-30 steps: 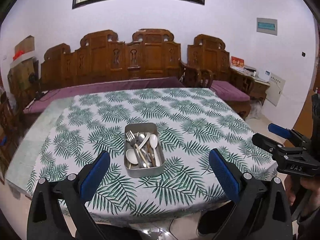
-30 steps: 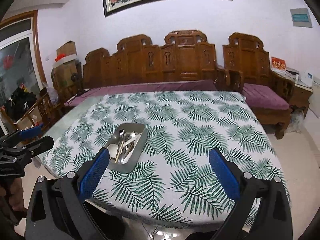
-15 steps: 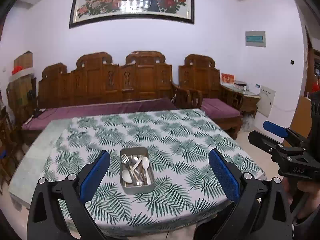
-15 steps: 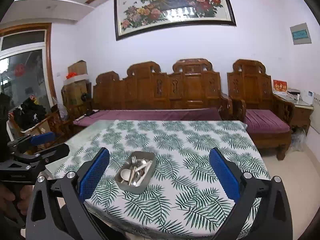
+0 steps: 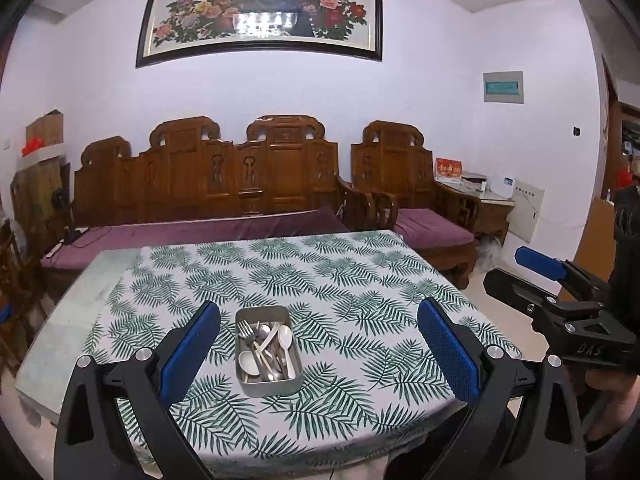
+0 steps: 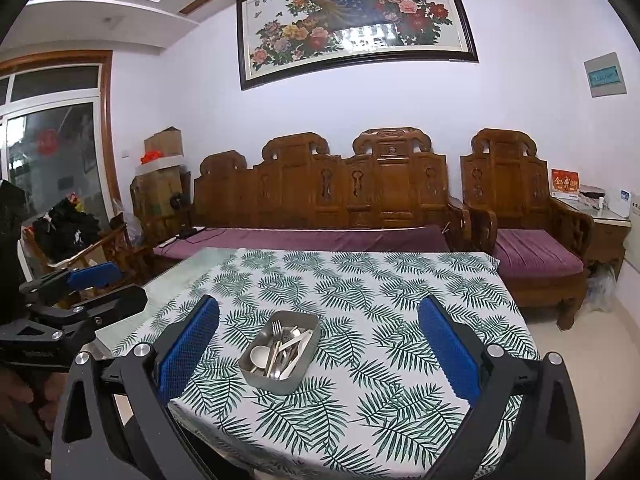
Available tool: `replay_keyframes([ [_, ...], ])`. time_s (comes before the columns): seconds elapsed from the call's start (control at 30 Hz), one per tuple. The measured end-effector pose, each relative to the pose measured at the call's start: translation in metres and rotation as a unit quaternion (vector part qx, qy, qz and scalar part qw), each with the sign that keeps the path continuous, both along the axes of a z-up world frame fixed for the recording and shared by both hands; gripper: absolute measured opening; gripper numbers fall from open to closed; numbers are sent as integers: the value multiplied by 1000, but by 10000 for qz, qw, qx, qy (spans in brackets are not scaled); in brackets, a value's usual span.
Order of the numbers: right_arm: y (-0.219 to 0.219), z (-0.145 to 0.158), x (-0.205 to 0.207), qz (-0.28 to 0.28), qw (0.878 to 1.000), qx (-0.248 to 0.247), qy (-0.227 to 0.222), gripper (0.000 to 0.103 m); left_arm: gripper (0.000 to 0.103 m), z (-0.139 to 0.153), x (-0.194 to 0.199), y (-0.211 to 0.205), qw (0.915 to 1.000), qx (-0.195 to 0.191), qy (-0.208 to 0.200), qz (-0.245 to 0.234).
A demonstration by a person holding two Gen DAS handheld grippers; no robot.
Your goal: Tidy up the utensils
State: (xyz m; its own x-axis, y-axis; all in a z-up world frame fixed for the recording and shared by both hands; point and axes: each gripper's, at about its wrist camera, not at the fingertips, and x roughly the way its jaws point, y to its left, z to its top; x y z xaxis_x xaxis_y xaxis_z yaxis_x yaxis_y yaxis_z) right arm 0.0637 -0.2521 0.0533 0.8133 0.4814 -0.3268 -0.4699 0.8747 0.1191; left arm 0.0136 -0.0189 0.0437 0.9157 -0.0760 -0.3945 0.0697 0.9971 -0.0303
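My left gripper and my right gripper, both black with blue-padded fingers, hang with their jaws spread wide, holding nothing, short of the near table edge. Between the spread fingers of each sits the rectangular grey metal tin on the white tablecloth printed with green fern leaves, near the front edge. Inside the tin lies a jumble of utensils: a steel fork, 2 white spoons and several metal handles crossed over one another. Nothing stands between my fingers and the tin. Beyond the table runs a carved wooden bench with purple cushions, and above it hangs a framed peacock-and-flower painting.
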Motion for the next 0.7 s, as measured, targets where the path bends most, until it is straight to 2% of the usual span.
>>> replay_keyframes([
  [0.7, 4, -1, -2, 14, 10000, -1, 7, 100, 95, 5, -3, 3, 10000, -14, -69, 7],
])
